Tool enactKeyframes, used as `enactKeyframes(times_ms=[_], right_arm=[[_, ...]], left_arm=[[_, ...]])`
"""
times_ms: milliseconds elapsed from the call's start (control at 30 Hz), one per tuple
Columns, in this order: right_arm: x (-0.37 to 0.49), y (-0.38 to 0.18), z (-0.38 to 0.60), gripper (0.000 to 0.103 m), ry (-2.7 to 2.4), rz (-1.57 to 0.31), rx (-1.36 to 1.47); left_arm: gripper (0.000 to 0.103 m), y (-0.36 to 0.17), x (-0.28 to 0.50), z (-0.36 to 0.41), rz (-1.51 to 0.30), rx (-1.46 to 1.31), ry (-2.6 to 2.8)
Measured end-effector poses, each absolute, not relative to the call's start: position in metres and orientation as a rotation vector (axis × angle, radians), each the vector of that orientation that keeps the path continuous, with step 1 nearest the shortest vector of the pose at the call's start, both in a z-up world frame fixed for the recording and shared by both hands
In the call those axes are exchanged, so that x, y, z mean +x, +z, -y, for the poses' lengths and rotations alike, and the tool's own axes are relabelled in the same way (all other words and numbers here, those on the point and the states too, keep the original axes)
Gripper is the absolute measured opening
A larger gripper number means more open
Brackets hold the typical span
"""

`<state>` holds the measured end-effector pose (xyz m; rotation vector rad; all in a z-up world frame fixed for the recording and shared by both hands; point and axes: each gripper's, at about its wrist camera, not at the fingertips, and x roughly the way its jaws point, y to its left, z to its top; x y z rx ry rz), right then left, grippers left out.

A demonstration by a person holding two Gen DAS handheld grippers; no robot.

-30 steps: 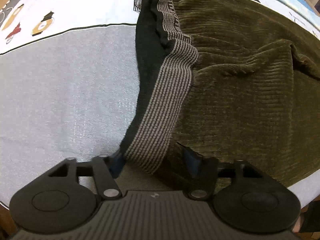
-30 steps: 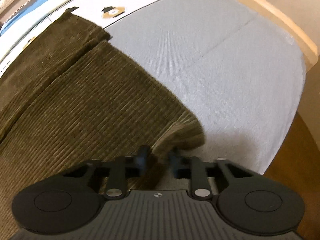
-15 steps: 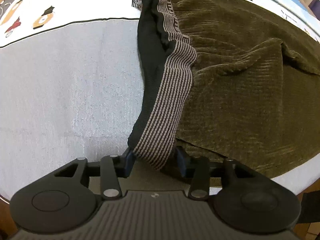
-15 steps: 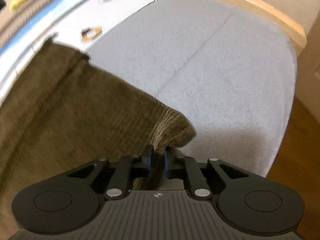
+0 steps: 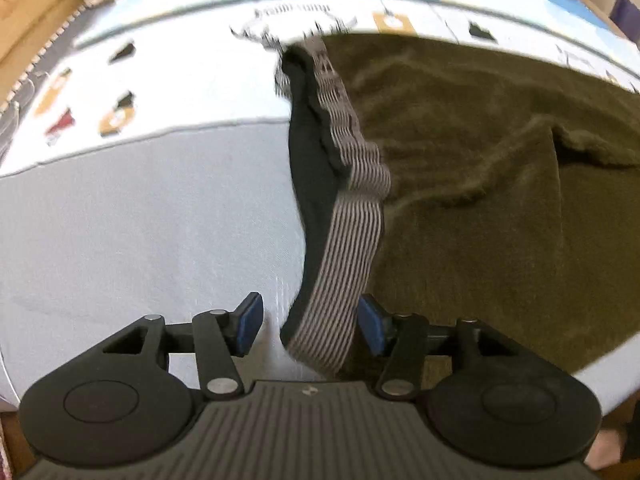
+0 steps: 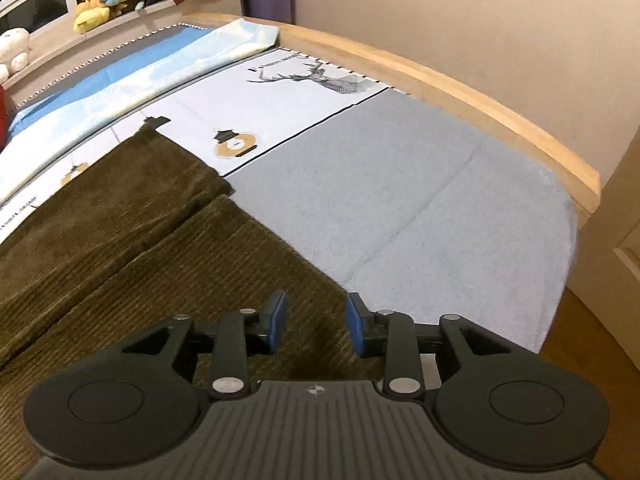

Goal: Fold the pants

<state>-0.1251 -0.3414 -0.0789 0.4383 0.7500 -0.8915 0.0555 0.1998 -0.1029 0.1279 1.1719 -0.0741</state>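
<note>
Olive-green corduroy pants (image 5: 472,208) lie spread flat on a bed with a grey and white printed sheet (image 5: 140,208). The left tongs (image 5: 310,324) stand open, jaws just parted further, the striped grey elastic waistband (image 5: 344,264) loose between them. The right tongs (image 6: 316,322), also just opened, hang apart above the trouser-leg end, holding nothing.
</note>
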Motion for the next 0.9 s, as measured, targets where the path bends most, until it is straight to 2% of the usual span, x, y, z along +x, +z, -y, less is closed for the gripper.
enactKeyframes(times_ms=[67, 133, 267, 333, 467, 733, 867, 900], right_arm=[[-0.118, -0.082, 0.339, 0.038, -0.843, -0.768, 0.446], [-0.113, -0.09, 0.335, 0.05, -0.754, -0.815, 0.48], [-0.099, -0.132, 0.332, 0.051, -0.605, -1.077, 0.586], [-0.093, -0.134, 0.324, 0.051, -0.594, -1.102, 0.5], [-0.088, -0.124, 0.315, 0.051, -0.603, -1.079, 0.427], [-0.069, -0.083, 0.288, 0.051, -0.554, -0.869, 0.338], [-0.054, -0.063, 0.27, 0.051, -0.528, -0.77, 0.347], [-0.05, -0.058, 0.264, 0.051, -0.518, -0.747, 0.36]], left_arm=[[0.058, -0.098, 0.054, -0.197, -1.16, 0.102, -0.121], [0.056, -0.1, 0.051, -0.187, -1.172, 0.101, -0.219], [0.041, -0.139, 0.046, -0.167, -1.331, 0.294, -0.262], [0.042, -0.138, 0.046, -0.163, -1.326, 0.322, -0.268], [0.044, -0.116, 0.051, -0.165, -1.254, 0.242, -0.243], [0.068, -0.092, 0.071, -0.152, -1.145, 0.193, -0.15], [0.064, -0.082, 0.09, -0.149, -1.093, 0.089, -0.098], [0.05, -0.079, 0.094, -0.148, -1.082, 0.055, -0.093]])
